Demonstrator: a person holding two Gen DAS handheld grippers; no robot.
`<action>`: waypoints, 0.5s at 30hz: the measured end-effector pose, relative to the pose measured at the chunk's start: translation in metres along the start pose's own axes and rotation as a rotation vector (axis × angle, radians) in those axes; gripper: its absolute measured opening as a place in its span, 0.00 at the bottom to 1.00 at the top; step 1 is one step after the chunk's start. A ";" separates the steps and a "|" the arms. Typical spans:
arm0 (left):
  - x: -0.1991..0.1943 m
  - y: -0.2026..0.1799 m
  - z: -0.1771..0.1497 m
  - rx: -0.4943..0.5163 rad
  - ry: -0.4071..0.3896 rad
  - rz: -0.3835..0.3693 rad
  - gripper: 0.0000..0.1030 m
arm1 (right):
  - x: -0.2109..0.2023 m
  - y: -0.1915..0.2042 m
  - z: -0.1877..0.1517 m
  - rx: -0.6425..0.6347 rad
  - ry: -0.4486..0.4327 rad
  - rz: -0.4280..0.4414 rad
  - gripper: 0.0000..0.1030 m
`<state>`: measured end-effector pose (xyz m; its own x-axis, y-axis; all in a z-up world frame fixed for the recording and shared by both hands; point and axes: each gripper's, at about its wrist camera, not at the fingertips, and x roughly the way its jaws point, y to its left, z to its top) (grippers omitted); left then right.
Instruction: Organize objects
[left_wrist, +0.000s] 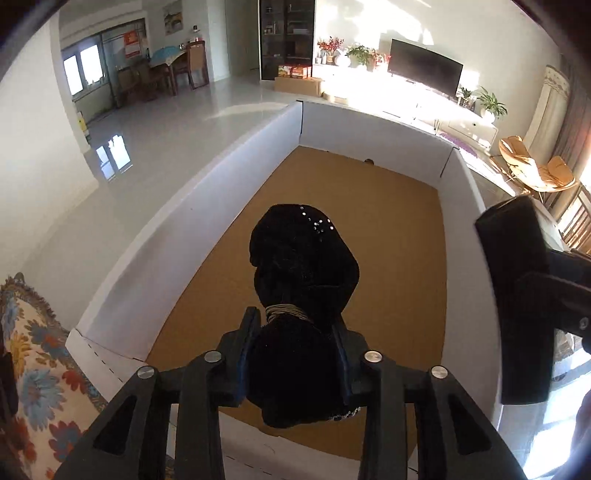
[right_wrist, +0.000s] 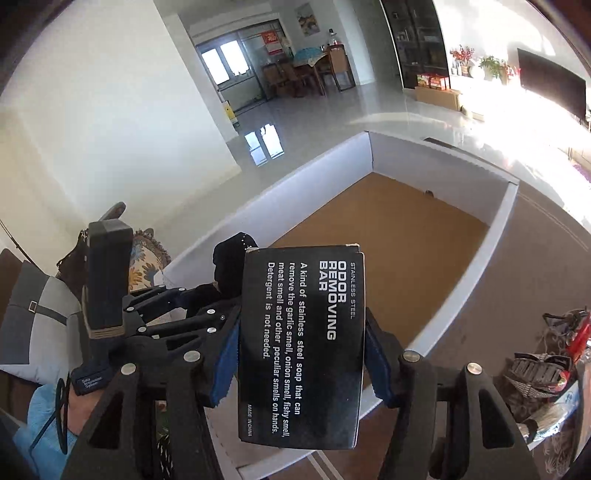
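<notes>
Over bare-floored box (left_wrist: 369, 236), left tongs (left_wrist: 295, 354) gripping black pouch (left_wrist: 303, 258), right tongs (right_wrist: 301, 354) clamping black carton (right_wrist: 301, 343)

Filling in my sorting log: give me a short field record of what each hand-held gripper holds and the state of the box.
left hand-held gripper: shut on a black velvet pouch tied with cord
right hand-held gripper: shut on a black odor removing bar box
white bin: open top, brown floor, nothing visible inside
position: both items held above the bin's near end

Strong sunlight glare right, fisheye edges warped, foreground sharp.
</notes>
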<state>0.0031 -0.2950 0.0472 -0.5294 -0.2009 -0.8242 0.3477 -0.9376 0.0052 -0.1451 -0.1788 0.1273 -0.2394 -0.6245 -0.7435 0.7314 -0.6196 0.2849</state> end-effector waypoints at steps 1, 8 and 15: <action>0.002 -0.001 -0.002 0.007 0.002 0.023 0.61 | 0.012 0.000 -0.001 0.002 0.019 -0.010 0.64; -0.054 -0.065 -0.035 0.114 -0.159 -0.081 0.74 | -0.039 -0.044 -0.054 0.056 -0.134 -0.128 0.95; -0.080 -0.235 -0.121 0.464 -0.048 -0.481 0.99 | -0.125 -0.133 -0.188 0.085 -0.124 -0.520 1.00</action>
<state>0.0575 -0.0242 0.0437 -0.5799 0.2673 -0.7696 -0.2985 -0.9487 -0.1046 -0.0923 0.0707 0.0687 -0.6332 -0.2734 -0.7241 0.4436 -0.8948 -0.0501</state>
